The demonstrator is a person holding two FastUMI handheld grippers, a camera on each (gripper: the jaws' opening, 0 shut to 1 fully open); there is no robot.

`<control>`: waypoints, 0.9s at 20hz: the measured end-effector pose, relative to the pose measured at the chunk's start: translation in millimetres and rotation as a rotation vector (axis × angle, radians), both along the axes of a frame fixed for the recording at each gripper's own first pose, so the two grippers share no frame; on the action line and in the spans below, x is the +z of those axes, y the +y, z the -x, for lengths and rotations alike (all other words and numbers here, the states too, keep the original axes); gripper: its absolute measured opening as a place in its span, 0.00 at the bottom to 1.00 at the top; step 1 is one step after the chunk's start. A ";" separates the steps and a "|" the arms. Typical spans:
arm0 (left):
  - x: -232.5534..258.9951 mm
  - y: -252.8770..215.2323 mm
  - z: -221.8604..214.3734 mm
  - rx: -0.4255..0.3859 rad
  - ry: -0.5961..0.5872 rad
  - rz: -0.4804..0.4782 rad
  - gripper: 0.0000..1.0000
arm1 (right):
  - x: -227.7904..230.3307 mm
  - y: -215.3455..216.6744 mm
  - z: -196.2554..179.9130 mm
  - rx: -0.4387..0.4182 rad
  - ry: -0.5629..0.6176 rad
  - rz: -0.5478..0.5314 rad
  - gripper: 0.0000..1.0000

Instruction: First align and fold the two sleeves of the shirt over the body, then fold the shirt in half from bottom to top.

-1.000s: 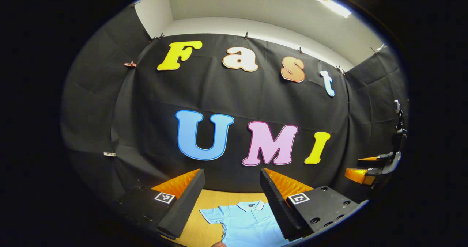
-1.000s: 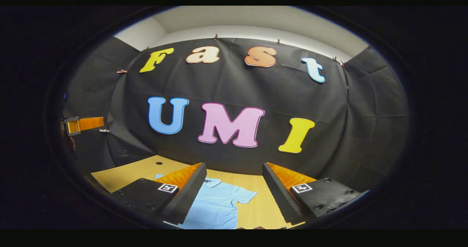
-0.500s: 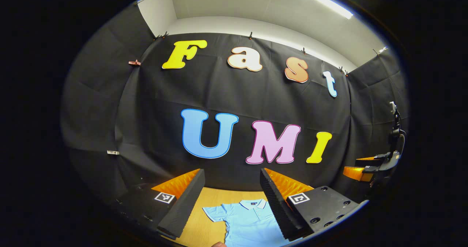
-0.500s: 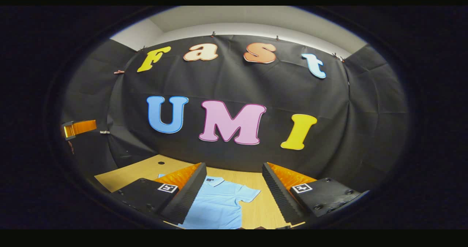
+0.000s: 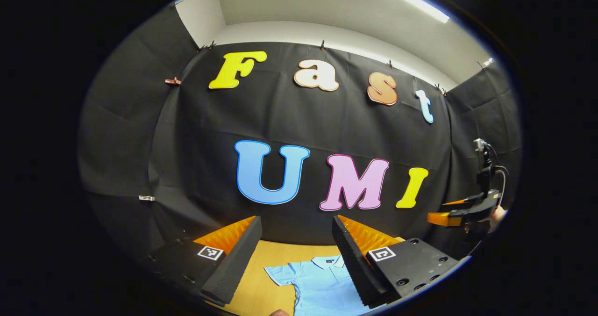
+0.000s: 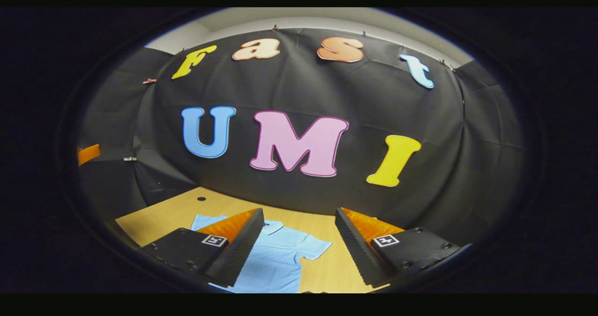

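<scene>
Both the left tongs and right tongs gape wide and empty above the soft, limp shirt lying flat on the worktop; grip each sleeve at its cuff edge.

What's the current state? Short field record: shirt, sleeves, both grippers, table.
shirt: light blue polo, flat on table, collar toward the wall
sleeves: both spread out, unfolded
left gripper: open, above shirt, holding nothing
right gripper: open, above shirt, holding nothing
table: wooden
task progress: no fold made yet
</scene>
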State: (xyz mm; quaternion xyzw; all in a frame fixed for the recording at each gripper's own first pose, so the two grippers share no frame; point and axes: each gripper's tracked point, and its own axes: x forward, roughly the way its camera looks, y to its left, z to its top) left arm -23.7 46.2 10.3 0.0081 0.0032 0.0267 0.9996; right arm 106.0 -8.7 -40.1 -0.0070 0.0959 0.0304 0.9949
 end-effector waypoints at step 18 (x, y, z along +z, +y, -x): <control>-60.3 -47.2 -131.0 0.190 0.197 -0.143 0.97 | -380.9 -62.5 -199.7 0.179 0.687 -0.080 0.96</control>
